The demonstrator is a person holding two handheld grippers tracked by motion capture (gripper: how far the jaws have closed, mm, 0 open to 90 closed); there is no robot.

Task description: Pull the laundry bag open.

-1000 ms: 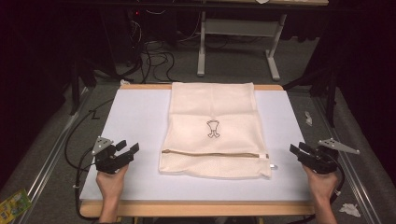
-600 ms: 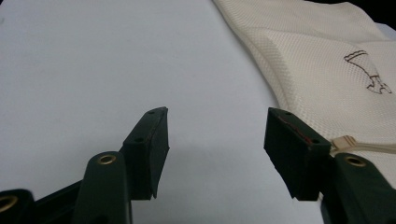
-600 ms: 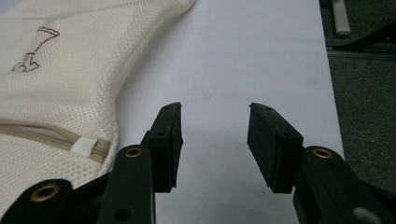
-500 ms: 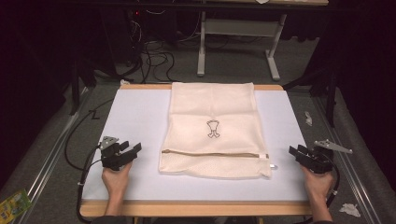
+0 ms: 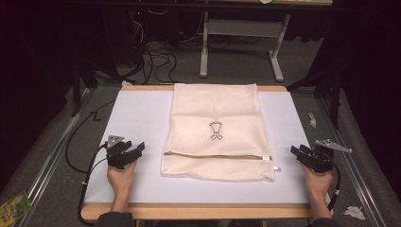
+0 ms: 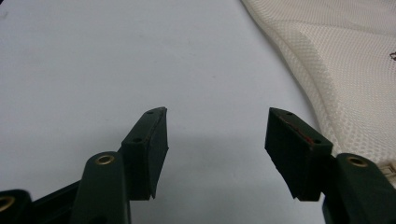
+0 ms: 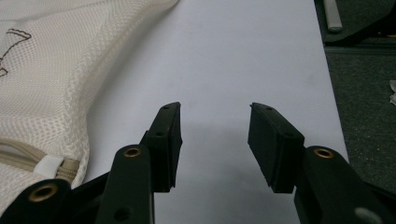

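Mesh laundry bag lies flat w/ zipper toward us; we rest left gripper & right gripper beside it, jaws wide, empty, prob. staged to grab.

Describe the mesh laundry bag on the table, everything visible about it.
The mesh laundry bag is cream, of fine netted fabric, roughly rectangular and lying flat on the white table top, its far edge reaching the table's far edge. A small dark outline emblem sits near its middle. A tan zipper runs across near the near edge, closed, with its pull at the right end. Neither gripper touches it; both rest on the table at its sides, jaws open.
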